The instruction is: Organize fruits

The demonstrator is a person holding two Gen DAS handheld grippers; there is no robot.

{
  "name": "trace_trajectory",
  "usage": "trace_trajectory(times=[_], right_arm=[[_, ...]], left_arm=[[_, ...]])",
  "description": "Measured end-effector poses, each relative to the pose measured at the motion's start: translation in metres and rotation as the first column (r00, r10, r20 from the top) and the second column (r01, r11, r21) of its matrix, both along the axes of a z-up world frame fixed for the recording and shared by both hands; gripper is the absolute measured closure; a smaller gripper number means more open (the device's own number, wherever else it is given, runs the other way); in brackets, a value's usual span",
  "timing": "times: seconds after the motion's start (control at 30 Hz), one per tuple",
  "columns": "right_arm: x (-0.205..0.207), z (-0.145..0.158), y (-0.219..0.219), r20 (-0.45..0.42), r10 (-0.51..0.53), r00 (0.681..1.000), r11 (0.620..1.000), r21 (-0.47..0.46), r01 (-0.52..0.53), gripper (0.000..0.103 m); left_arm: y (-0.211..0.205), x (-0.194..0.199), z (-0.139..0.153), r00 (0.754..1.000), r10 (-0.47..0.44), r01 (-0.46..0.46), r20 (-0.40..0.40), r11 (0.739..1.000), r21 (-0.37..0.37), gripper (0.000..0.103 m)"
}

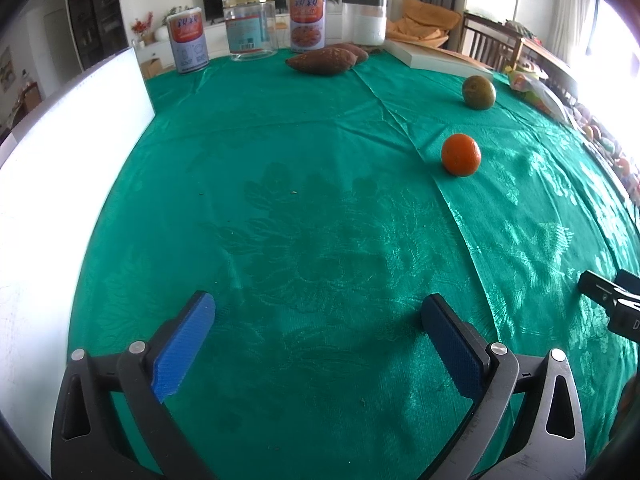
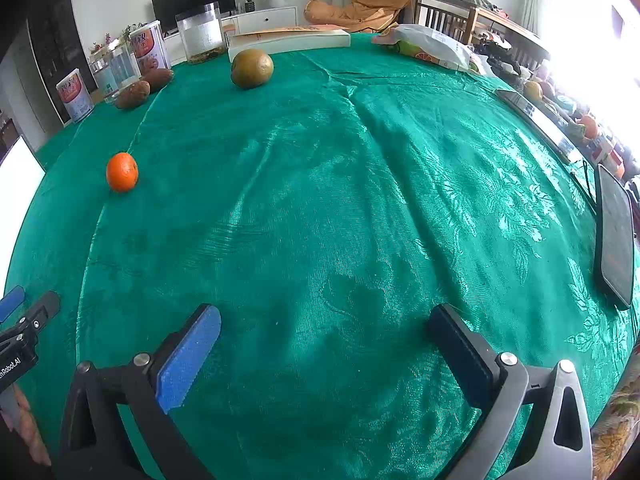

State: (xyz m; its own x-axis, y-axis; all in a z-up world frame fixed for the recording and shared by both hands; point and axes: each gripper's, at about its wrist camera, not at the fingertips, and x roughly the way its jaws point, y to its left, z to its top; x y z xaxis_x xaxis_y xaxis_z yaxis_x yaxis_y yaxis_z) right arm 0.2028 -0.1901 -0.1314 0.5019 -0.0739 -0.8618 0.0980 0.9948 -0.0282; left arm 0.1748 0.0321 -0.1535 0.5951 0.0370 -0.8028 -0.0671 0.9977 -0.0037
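The left tongs [image 1: 318, 322] stand wide apart above the green cloth of the bench [image 1: 320, 208], with nothing between the blue pads. The right tongs [image 2: 326, 334] also stand wide apart and empty over bare cloth.

Fruit positions:
- Orange [image 1: 460, 155]: lies on the cloth ahead and to the right of the left tongs, well apart from both tongs.
- Green-brown round fruit [image 1: 478, 92]: lies farther back, near a flat white box [image 1: 436, 58].
- Two brown sweet potatoes [image 1: 326, 60]: lie touching each other at the far edge, just in front of a row of jars and cans [image 1: 250, 26].

A dark tablet [image 2: 614, 236] lies at the right edge of the bench.
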Motion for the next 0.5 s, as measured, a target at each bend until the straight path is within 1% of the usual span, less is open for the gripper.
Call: trace_trajectory(times=[0.5], right_arm=[[0.0003,-0.0002,0.0002,0.008,-0.003,1.000,1.000,-0.001,0.003,0.000]], left_arm=[[0.0001,0.0005,0.0001,1.000,0.000,0.000,0.001,1.000,-0.002,0.001]])
